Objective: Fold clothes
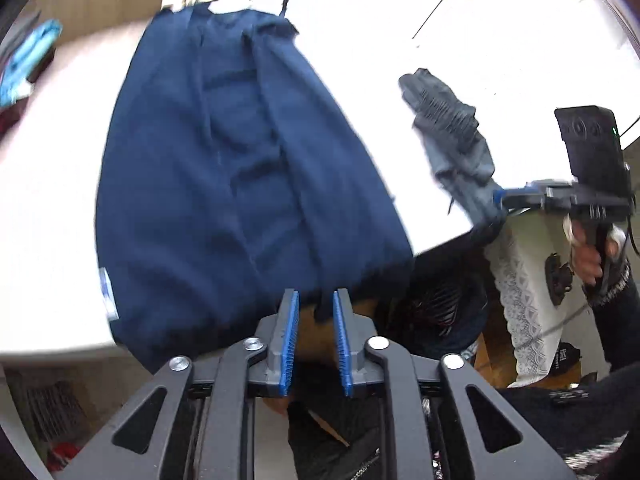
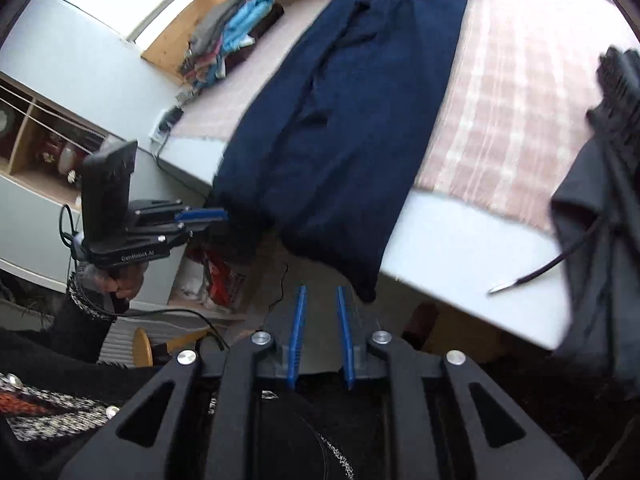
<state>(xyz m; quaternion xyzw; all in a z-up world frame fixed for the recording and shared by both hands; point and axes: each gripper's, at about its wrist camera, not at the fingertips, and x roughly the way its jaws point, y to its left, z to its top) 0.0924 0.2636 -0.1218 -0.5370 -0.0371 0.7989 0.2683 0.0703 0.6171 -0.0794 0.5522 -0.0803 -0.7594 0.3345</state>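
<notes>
The navy garment (image 1: 248, 184) lies stretched lengthwise across the table (image 1: 48, 208), its near end spilling over the table's front edge. In the right wrist view the table wears a pink checked cloth (image 2: 504, 92), and the navy garment runs from the far side down to the front edge, where its hem hangs off.

The left gripper (image 1: 316, 336) sits at the near end of the navy garment, blue pads parted with a clear gap and nothing pinched between them; the hem lies just beyond the fingertips, and whether they touch it cannot be told. Seen from the right wrist view, this gripper's tips reach the hem's left corner.

The right gripper (image 2: 320, 336) is likewise parted and empty, pointing at the hanging hem from below the table's front edge, just short of the fabric. In the left wrist view it appears to the right of the navy garment, held by a hand (image 1: 592, 252), its tips by the grey garment (image 1: 452, 136).

That grey garment lies crumpled on the table to the right of the navy garment, partly hanging over the edge. A pile of clothes (image 2: 232, 36) sits at the table's far left corner. A thin black cord (image 2: 532, 274) rests on the bare front strip of the table.
</notes>
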